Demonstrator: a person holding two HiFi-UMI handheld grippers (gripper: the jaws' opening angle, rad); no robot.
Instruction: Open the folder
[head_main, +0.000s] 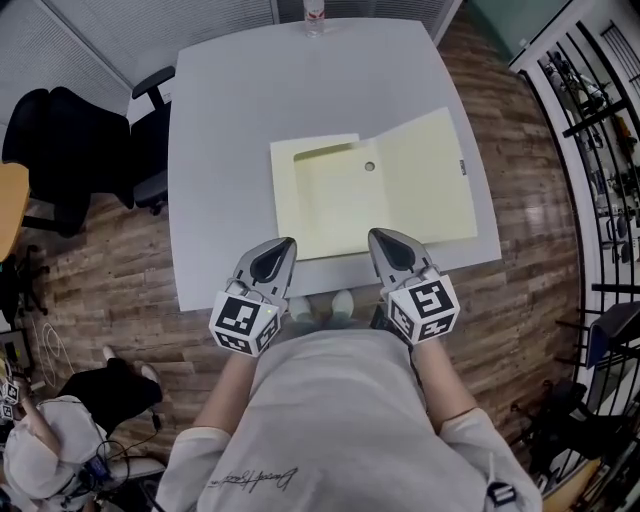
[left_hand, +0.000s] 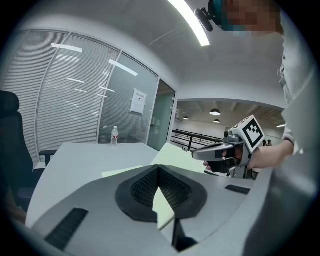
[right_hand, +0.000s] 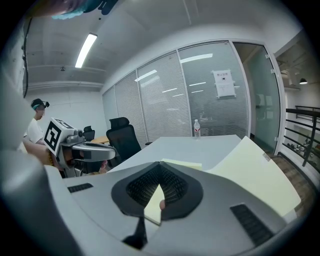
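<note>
Grey tabletop (head_main: 230, 140) carries everything, and the person stands at its near edge, so both tools reach in from that side. Pale yellow, the folder (head_main: 340, 210) lies close to that same edge, toward the table's right side, and it is already spread open. Its left leaf (head_main: 300, 215) lies flat and shows an inner pocket (head_main: 322, 160). The right cover (head_main: 432, 180) rests tilted up from the fold rather than flat, probably because the crease is stiff. By my reading the opening is done or nearly so, and only pressing that cover down could remain.

The left gripper (head_main: 283, 248) and the right gripper (head_main: 384, 243) hover side by side just over the folder's near edge, apart from each other. Each has its jaws brought together on nothing; through the notch below the closed tips only the yellow sheet beyond shows. Closed and empty like this, they appear to be clear of the work, not gripping it.

A small water bottle (head_main: 314, 14) stands at the far edge, well apart from the folder.
</note>
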